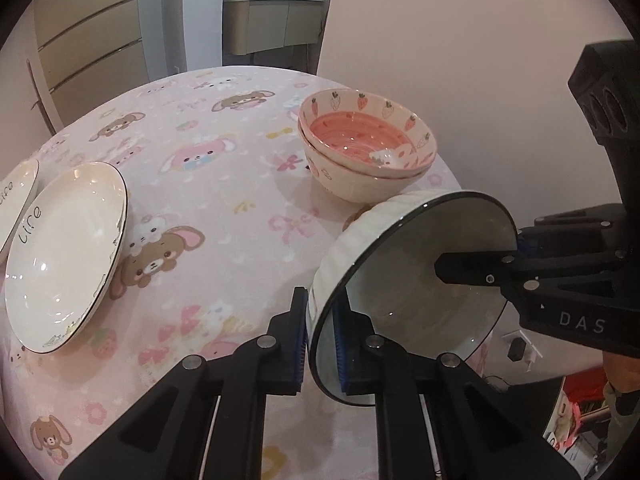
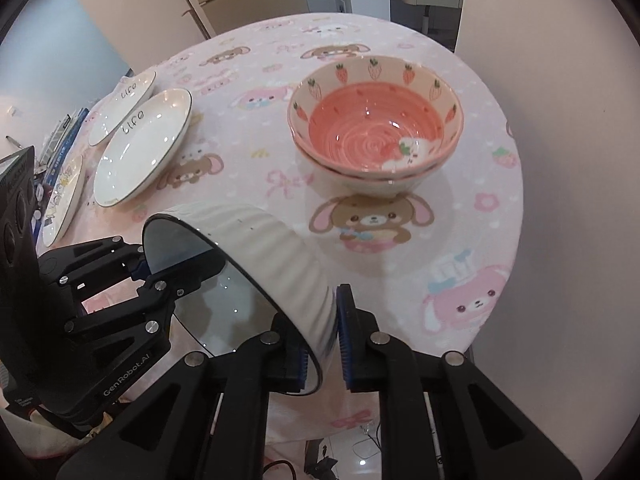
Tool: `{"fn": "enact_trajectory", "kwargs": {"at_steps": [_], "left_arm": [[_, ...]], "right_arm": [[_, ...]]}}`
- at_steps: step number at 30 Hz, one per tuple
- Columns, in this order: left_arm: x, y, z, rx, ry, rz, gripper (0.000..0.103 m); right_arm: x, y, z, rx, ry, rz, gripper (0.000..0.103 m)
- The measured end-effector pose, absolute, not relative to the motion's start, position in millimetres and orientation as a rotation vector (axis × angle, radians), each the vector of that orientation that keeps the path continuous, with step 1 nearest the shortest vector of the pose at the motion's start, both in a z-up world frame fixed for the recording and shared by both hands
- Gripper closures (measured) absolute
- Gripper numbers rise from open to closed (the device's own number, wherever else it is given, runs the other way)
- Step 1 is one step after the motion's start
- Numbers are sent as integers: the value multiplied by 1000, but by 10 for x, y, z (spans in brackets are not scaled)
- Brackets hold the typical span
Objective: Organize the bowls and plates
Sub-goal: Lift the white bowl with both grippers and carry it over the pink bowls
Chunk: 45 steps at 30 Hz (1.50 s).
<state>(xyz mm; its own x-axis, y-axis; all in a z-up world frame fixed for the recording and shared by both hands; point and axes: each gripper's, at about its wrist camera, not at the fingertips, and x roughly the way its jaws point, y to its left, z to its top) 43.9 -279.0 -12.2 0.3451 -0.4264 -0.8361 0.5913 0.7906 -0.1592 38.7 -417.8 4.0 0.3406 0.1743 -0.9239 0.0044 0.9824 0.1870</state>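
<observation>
Left wrist view: the left hand-held gripper [image 1: 322, 344] is seen clamped on the near rim of a white ribbed ceramic bowl with a dark rim line [image 1: 404, 280], one blue-padded finger outside the wall and the other inside. The right hand-held gripper [image 1: 516, 254] is clamped on the opposite rim, with one black finger lying across the bowl's inside. The bowl is held between the two, tilted steeply so that its opening faces the cameras, above the near right part of the table [image 1: 224, 200].

The table is round and is covered by a pink cloth printed with rabbits and bears. Just beyond the held bowl, near the table's right edge, two pink strawberry-patterned bowls nested one in the other [image 1: 366, 146] are set upright. Well apart on the left, a cream shallow plate lettered "Life" [image 1: 66, 254] lies near the edge, with a second such plate [image 1: 16, 200] just beside it. A third plate with a coloured pattern [image 2: 62, 200] is shown at the left edge in the right wrist view.

Bare cloth is left between the plates and the nested bowls. A plain pale wall [image 1: 460, 40] stands close behind the table's right edge, and drawer fronts [image 1: 92, 40] and a washbasin cabinet [image 1: 272, 24] are seen beyond.
</observation>
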Motion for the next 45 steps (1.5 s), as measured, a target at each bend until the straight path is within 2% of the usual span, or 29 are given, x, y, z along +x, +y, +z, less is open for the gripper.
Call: {"fn": "enact_trajectory", "kwargs": {"at_steps": [8,25,31,38,45], "left_arm": [[506,-2800,106,169,974,-667,90],[999,-3237,766,138,841,-665,90],[1276,-3392,621,147,894,-652,90],[1459,-3519,394,177,952,-640,90],[1542,-3577,238,182,975,-630,90]], "right_arm": [[413,-4220,189,204,1188,124,91],[719,-4643,899,247,984,32,90],[966,-4820,778,289,996,17,90],[1199,-4947,407,353,1108,22,90],[1282,-4924,257,291,1127,5,90]]}}
